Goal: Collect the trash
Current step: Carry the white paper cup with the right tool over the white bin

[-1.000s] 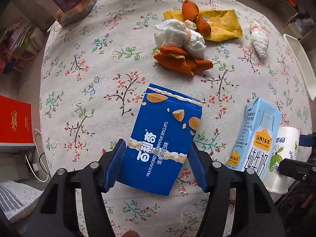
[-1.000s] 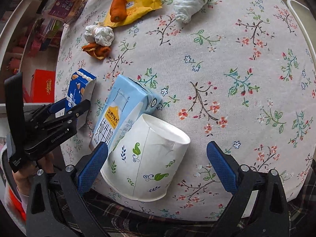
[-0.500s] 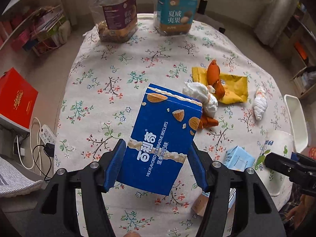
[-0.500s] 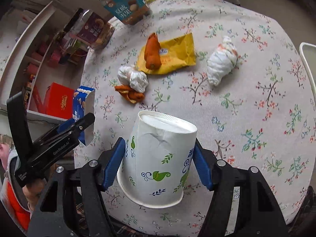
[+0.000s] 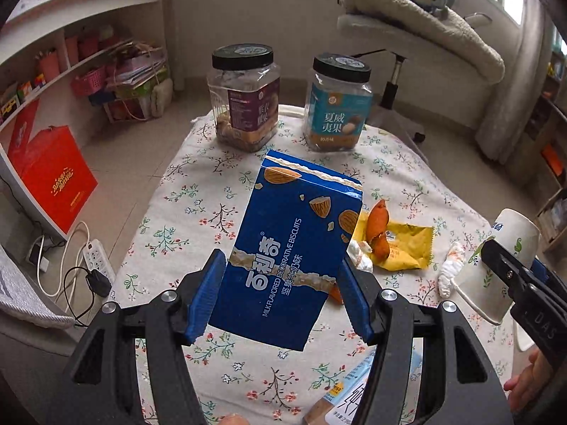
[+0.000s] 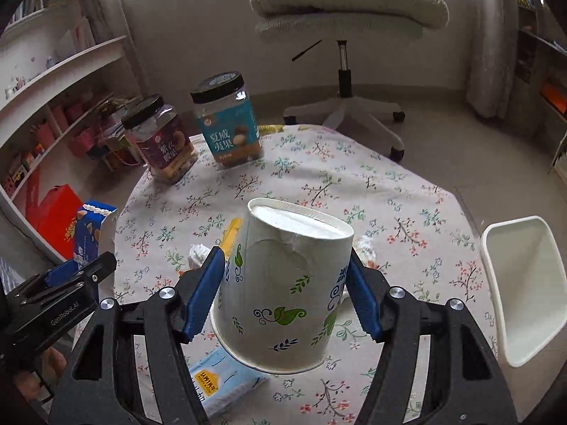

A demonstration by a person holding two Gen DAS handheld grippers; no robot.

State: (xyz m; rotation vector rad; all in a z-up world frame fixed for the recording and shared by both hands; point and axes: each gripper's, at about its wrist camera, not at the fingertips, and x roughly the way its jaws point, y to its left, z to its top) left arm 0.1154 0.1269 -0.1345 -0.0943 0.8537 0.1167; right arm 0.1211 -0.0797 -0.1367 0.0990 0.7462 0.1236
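My left gripper (image 5: 281, 299) is shut on a blue biscuit box (image 5: 290, 248) and holds it above the floral table (image 5: 198, 212). My right gripper (image 6: 283, 295) is shut on a white paper cup (image 6: 283, 283) with green leaf print, held upside down above the table. The cup also shows at the right of the left wrist view (image 5: 503, 265), and the box at the left of the right wrist view (image 6: 92, 233). On the table lie a yellow wrapper (image 5: 407, 244), orange peel (image 5: 377, 226), crumpled tissues (image 5: 450, 269) and a light-blue milk carton (image 6: 219, 382).
Two black-lidded snack jars (image 5: 244, 102) (image 5: 336, 106) stand at the table's far edge. A white bin (image 6: 524, 283) stands on the floor to the right of the table. An office chair (image 6: 343, 17) is behind, shelves and a red box (image 5: 53, 177) to the left.
Both grippers rose and tilted up from the table, lifting the box and the cup. The view now takes in the jars, the chair and the room.
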